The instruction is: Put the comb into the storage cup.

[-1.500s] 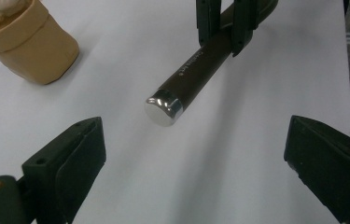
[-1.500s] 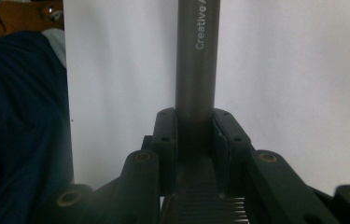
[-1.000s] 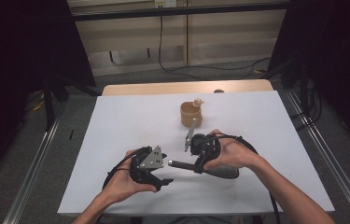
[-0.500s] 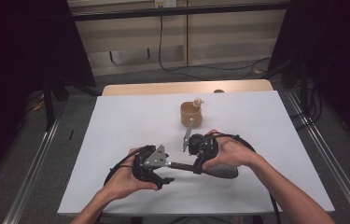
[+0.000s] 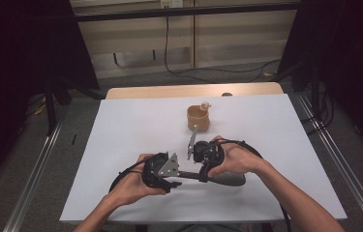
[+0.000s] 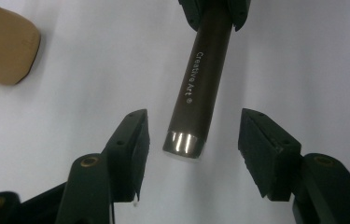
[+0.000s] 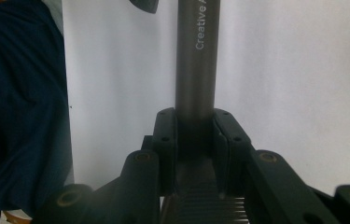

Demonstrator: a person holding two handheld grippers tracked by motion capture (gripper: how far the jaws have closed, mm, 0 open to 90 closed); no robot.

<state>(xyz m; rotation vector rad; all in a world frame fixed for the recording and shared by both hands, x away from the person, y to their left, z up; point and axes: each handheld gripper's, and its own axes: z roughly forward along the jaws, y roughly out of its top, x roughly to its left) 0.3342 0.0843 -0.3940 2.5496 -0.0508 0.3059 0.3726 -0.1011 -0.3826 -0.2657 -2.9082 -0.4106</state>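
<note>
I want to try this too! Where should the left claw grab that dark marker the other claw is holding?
Probably the free end of the marker, near its shiny silver band. The right claw already clamps the far end, so the near end pokes out straight between the left claw's open pads. Its jaws have just been closing; coming straight on, along the barrel, lets both pads squeeze its round sides.

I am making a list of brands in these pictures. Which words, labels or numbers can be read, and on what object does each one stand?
"Creative Art ®": white print along the dark brown pen barrel, read in the left gripper view.
"Creative A": the same print on the same barrel in the right gripper view, cut off at the top edge.
On the tan cup no text can be seen in the high view.
</note>
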